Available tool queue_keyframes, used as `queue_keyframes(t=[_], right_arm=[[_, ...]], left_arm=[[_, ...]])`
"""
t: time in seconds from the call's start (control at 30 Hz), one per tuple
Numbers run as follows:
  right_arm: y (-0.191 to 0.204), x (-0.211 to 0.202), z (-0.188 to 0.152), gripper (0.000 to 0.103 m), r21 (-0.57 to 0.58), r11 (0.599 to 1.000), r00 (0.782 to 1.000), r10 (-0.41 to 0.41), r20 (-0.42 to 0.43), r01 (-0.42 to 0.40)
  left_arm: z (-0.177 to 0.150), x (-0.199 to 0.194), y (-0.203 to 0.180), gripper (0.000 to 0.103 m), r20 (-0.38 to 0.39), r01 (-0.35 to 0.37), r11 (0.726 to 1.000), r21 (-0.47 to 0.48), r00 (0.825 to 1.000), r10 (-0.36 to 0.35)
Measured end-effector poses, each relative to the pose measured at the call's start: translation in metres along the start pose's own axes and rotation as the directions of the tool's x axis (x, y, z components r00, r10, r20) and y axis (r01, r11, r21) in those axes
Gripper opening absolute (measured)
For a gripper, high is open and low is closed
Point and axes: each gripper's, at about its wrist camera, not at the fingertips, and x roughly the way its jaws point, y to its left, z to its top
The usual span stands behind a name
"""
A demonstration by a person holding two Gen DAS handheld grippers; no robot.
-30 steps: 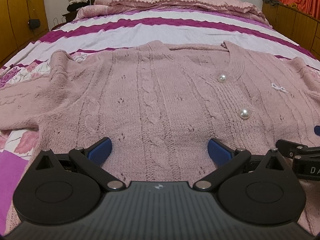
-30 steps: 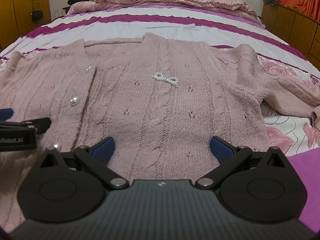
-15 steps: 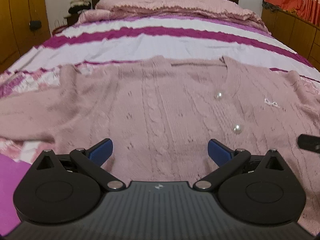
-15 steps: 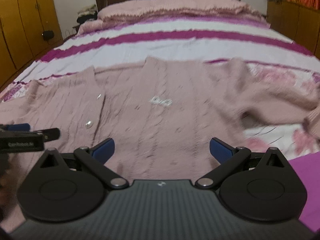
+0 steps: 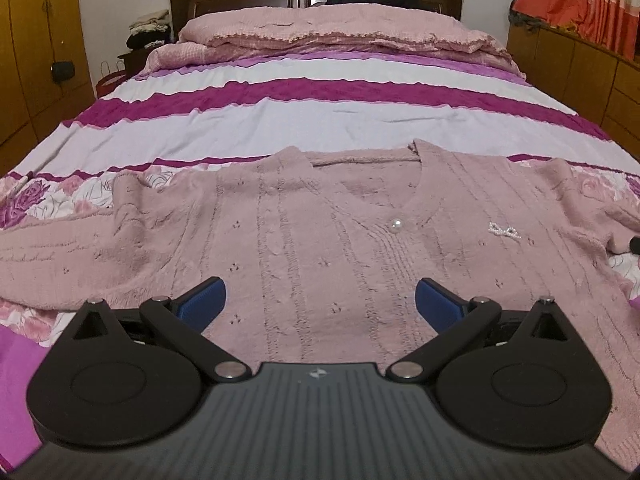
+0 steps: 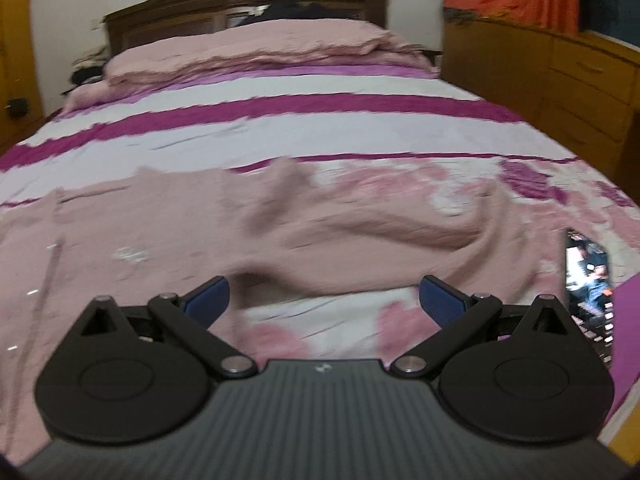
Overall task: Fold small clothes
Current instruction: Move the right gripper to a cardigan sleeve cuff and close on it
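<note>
Bedspread (image 5: 280, 120) bears cardigan (image 5: 320, 248) (right view blurred); both grippers' jaws apart.

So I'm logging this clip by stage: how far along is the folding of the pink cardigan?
Barely begun. Done: the cardigan lies spread face up on the bed, top pearl button fastened. In hand: nothing; the left gripper hangs open over the hem, and the right gripper is open facing the right sleeve. Left: both sleeves and the body are unfolded.
</note>
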Motion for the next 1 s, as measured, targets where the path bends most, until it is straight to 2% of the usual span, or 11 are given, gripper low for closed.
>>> queue_keyframes(t=[0.17,0.3,0.37,0.43,0.67,1.0], right_arm=[[-0.035,0.016,-0.001,0.103,0.072,0.996,0.999,-0.044,-0.011,0.045],[-0.052,0.027,-0.004,0.103,0.072,0.995,0.997,-0.075,-0.005,0.075],[-0.056,0.032,-0.005,0.095,0.066,0.994,0.996,-0.091,-0.009,0.091],[-0.063,0.038,-0.007,0.075,0.075,0.991,0.994,-0.11,-0.016,0.111],[-0.071,0.051,-0.012,0.066,0.083,0.991,0.994,-0.108,-0.016,0.109],[-0.071,0.059,-0.011,0.043,0.066,0.992,0.994,-0.103,-0.042,0.106]], left_arm=[[-0.001,0.003,-0.006,0.103,-0.006,-0.018,1.0,0.024,1.0,0.019],[-0.003,0.009,-0.006,0.103,-0.025,-0.033,0.999,0.03,0.999,0.034],[-0.004,0.012,-0.004,0.103,-0.037,-0.036,0.999,0.027,0.999,0.037],[-0.005,0.013,-0.003,0.103,-0.041,-0.041,0.999,0.028,0.998,0.042],[-0.005,0.017,0.001,0.103,-0.041,-0.07,0.997,0.038,0.997,0.072],[-0.007,0.017,0.002,0.103,-0.036,-0.079,0.995,0.059,0.996,0.081]])
